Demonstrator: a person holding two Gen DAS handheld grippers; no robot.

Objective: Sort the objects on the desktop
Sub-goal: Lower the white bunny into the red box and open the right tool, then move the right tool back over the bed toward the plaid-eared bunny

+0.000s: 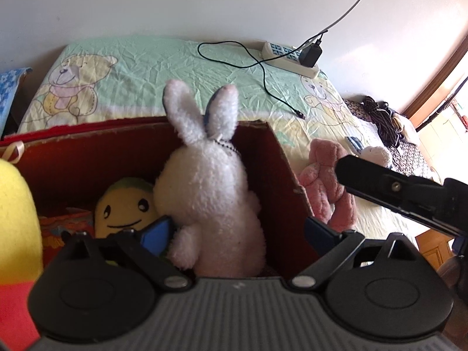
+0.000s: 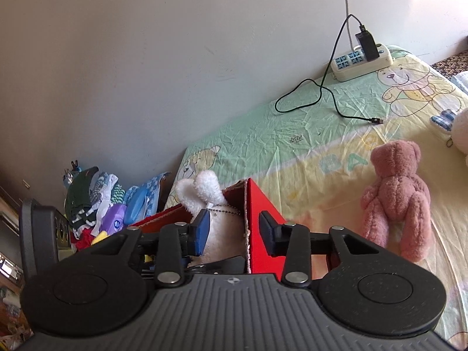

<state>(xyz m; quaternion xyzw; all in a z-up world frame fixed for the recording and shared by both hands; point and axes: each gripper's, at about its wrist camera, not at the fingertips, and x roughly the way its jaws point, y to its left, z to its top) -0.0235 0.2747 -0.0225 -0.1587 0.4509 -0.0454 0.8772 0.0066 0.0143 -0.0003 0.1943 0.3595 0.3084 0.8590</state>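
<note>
The white rabbit [image 1: 210, 193] stands upright inside the red box [image 1: 280, 181], between my left gripper [image 1: 237, 234] fingers, which are spread wide; the left blue pad [image 1: 158, 231] sits just beside its flank, the right one is apart from it. My left gripper points down into the box from its near side. A yellow plush [image 1: 125, 207] leans beside the rabbit (same box). My right gripper [image 2: 234, 231] straddles the box's right wall, fingers parted, holding nothing. The pink bear [image 2: 397, 196] lies on the bed sheet [image 2: 263, 134], right of the box.
</note>
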